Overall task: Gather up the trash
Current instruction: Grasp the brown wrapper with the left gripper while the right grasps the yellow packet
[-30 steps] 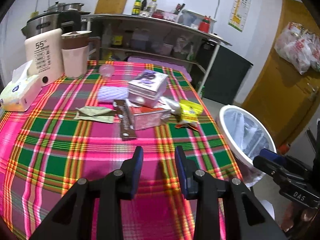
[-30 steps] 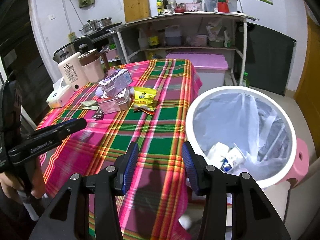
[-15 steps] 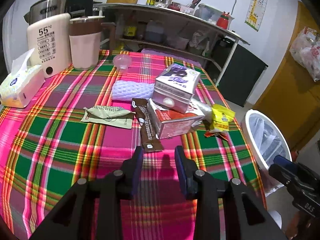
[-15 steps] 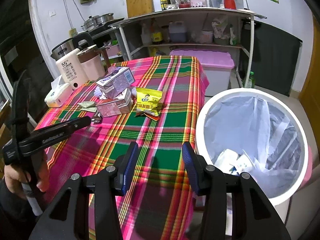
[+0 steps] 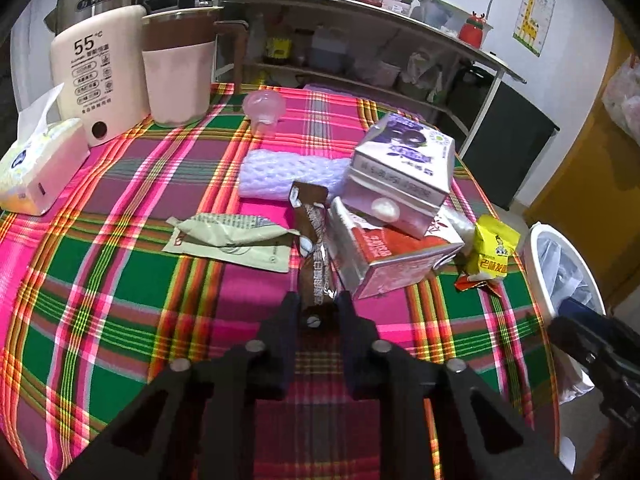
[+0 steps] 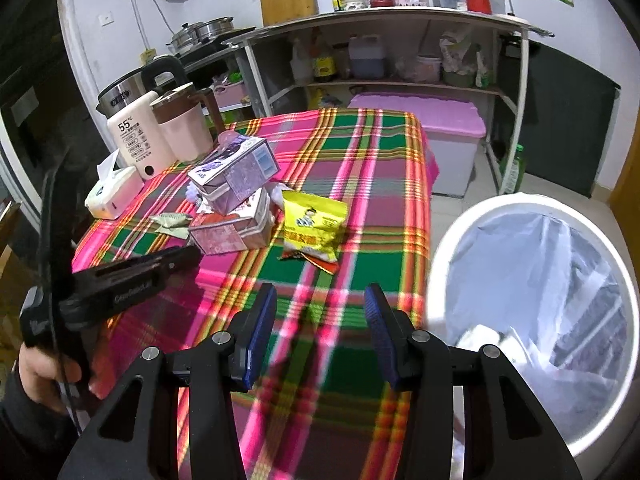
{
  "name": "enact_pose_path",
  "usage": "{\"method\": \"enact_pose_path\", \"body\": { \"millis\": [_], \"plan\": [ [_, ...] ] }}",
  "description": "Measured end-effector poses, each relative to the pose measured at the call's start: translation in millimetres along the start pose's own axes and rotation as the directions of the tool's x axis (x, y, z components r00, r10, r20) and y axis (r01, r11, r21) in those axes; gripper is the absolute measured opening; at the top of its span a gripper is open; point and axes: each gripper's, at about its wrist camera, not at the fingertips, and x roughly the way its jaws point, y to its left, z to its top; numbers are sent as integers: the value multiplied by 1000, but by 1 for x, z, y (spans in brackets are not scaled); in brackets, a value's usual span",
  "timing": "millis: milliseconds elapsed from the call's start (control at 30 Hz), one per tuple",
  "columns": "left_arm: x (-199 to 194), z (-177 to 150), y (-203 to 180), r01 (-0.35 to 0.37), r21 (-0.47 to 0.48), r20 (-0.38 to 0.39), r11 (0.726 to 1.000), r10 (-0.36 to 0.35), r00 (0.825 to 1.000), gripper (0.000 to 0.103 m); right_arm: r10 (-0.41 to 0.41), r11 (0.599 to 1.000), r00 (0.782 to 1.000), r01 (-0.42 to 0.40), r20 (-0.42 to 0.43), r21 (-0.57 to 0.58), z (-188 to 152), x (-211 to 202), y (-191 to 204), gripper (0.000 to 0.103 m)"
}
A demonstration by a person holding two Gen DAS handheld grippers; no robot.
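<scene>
The left tongs (image 5: 316, 312) clamped the brown wrapper's (image 5: 314, 248) near end, its long axis running away; right tongs (image 6: 320, 316) stood apart.

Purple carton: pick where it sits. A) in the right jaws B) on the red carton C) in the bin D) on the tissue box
B: the purple carton rests tilted on top of the red carton, on the table beside the yellow packet.
</scene>
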Motion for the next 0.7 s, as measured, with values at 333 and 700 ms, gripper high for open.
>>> {"method": "enact_pose_path", "body": {
  "millis": [333,700],
  "plan": [
    [-15,-12,18,18,-13,13,1000,-18,1000,10,12,1000,1000,-12,-13,23,18,36,5,52],
    [-19,-8,22,64,1,31,998,-64,997,32,-18,999,999,19,-35,43,33,65,6,52]
  ]
}}
